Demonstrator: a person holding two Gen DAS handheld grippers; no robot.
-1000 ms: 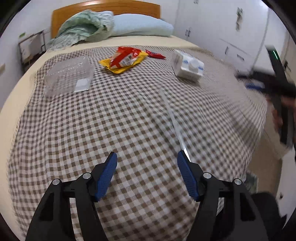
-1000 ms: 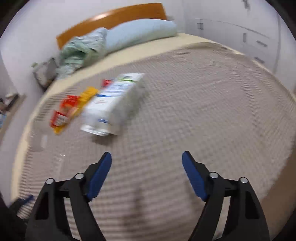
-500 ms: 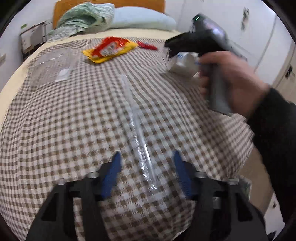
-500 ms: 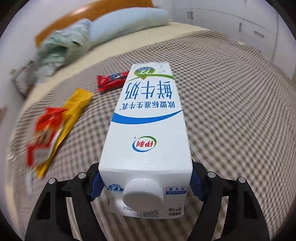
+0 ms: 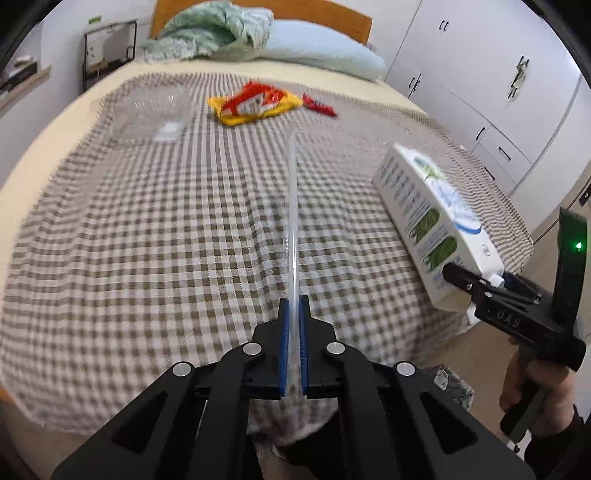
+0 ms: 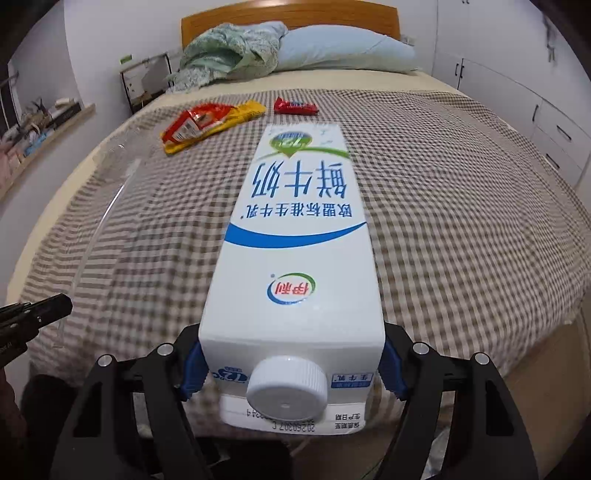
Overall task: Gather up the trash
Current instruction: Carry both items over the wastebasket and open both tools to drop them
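My left gripper (image 5: 293, 314) is shut on a long clear plastic straw wrapper (image 5: 291, 206) that sticks out forward above the checked bedspread. My right gripper (image 6: 291, 363) is shut on a white milk carton (image 6: 295, 236) with a white screw cap, held off the bed near its front edge. The carton also shows in the left wrist view (image 5: 432, 218), with the right gripper (image 5: 491, 288) behind it. A red and yellow snack bag (image 5: 255, 103), a small red wrapper (image 5: 319, 107) and a clear plastic box (image 5: 155, 118) lie farther up the bed.
The bed carries a brown checked blanket (image 5: 147, 240), a blue pillow (image 5: 317, 55) and a crumpled green blanket (image 5: 210, 33) by the wooden headboard. White wardrobes (image 5: 491, 85) stand to the right. A shelf stands at the left wall (image 6: 48, 122).
My left gripper closed on the straw wrapper and lifted it. My right gripper reached the milk carton, closed on it and drew it back toward the bed's front edge.
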